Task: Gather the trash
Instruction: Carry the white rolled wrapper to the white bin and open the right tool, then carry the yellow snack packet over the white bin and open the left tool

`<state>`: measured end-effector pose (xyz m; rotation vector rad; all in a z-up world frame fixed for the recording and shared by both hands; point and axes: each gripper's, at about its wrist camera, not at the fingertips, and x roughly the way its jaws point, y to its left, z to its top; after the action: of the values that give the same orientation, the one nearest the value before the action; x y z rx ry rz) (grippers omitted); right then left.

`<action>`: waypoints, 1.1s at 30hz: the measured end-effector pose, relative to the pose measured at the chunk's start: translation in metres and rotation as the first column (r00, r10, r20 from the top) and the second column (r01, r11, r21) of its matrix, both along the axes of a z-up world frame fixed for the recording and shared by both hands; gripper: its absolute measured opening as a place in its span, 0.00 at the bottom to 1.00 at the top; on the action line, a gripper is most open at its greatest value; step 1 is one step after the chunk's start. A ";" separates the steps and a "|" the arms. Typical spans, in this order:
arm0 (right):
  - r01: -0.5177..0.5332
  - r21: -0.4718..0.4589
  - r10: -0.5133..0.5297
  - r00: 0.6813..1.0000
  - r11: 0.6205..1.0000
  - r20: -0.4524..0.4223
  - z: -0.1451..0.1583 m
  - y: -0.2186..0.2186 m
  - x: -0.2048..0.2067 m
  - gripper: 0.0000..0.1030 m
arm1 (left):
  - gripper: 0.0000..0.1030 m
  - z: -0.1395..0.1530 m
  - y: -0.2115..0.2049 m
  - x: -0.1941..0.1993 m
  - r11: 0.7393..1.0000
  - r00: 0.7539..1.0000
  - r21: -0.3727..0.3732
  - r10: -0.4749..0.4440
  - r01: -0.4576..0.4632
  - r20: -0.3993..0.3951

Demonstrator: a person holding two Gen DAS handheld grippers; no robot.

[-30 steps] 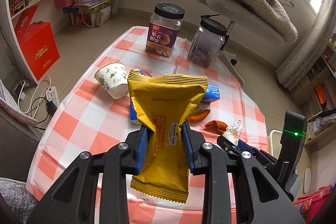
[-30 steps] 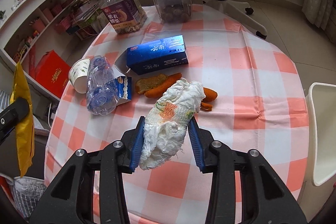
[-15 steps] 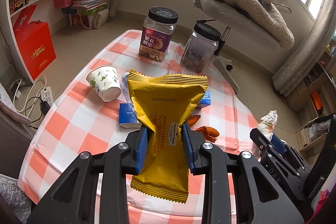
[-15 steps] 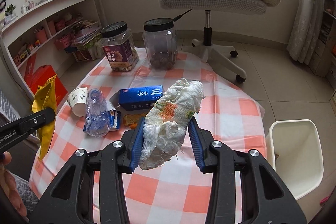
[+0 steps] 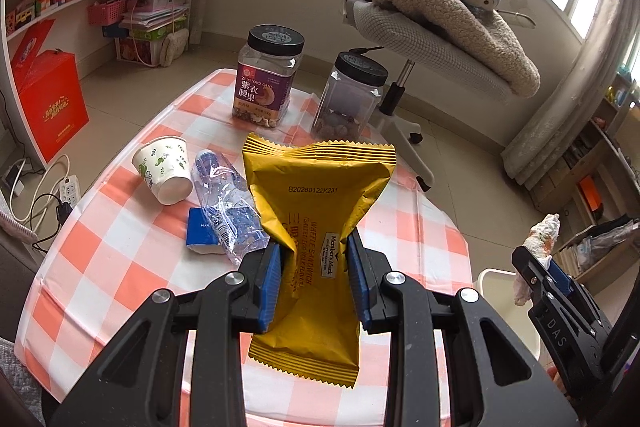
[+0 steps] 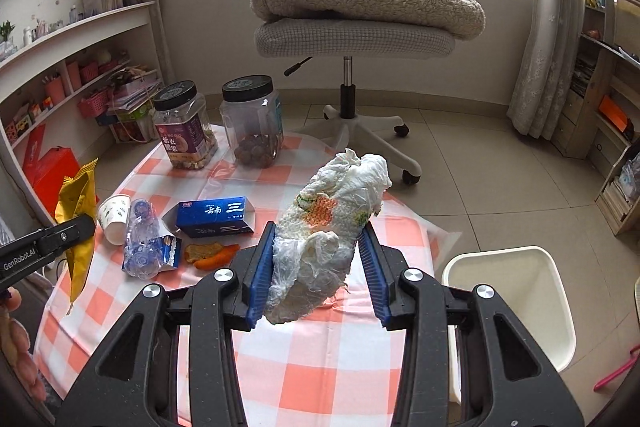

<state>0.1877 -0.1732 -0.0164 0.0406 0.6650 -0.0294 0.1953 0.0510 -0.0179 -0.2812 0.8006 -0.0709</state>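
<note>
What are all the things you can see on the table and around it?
Snack wrapper: 1, yellow, held in left gripper.
Tissue wad: 1, white, stained, held in right gripper.
Paper cup: 1, white and green, lying on table.
Plastic bottle: 1, clear, crushed, beside cup.
Box: 1, blue, mid-table.
Peels: orange, near box.
Jars: 2, clear, black lids, far edge.
Bin: 1, white, floor right of table.
Chair: 1, grey, behind table.
Left gripper: black, blue pads.
Right gripper: black, blue pads.

Both grippers angle downward: the left gripper [image 5: 314,281] has its jaws clamped on a yellow snack wrapper [image 5: 318,227], the right gripper [image 6: 318,267] on a crumpled tissue [image 6: 332,223].
</note>
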 end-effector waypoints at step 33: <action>0.453 0.014 -0.453 0.889 0.891 0.071 0.019 -0.216 -0.070 0.70 | 0.32 -0.015 -0.152 -0.002 0.955 0.956 0.060 -0.292 0.291 0.007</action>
<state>0.1178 -0.3888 0.0021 0.1939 0.5704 -0.4800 0.1929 -0.1007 -0.0332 -0.1046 0.8227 -0.3269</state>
